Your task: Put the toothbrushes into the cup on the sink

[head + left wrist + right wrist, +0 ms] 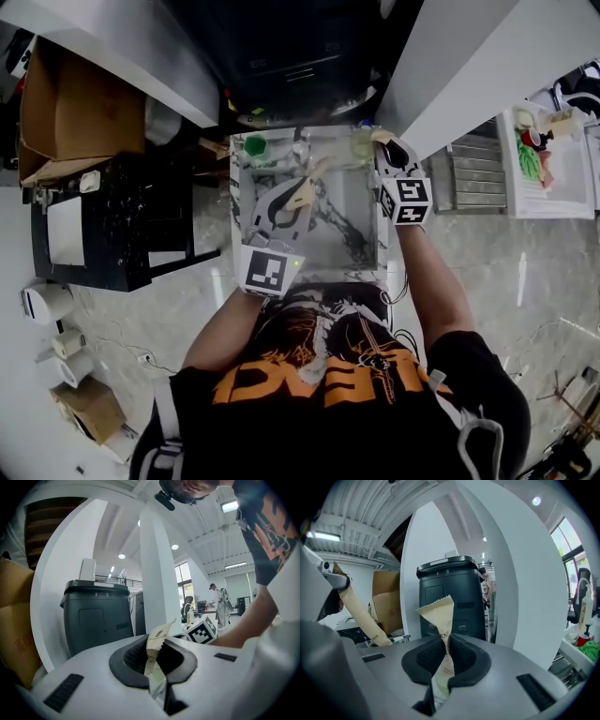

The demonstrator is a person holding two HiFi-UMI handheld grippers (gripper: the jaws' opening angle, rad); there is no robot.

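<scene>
Two toothbrushes in beige paper wrappers are held over the marbled sink. My left gripper is shut on one wrapped toothbrush, whose paper end sticks up between the pads. To the right, at the sink's back corner, my right gripper is shut on the other wrapped toothbrush, its serrated end standing up out of the pads. A green cup stands at the sink's back left, beyond the left gripper. A pale, clear cup stands at the back right, just left of the right gripper.
A tap rises at the back middle of the sink. Behind the sink stands a dark bin between white pillars. Left are a cardboard box and a black cabinet. The right gripper's marker cube shows past the left jaws.
</scene>
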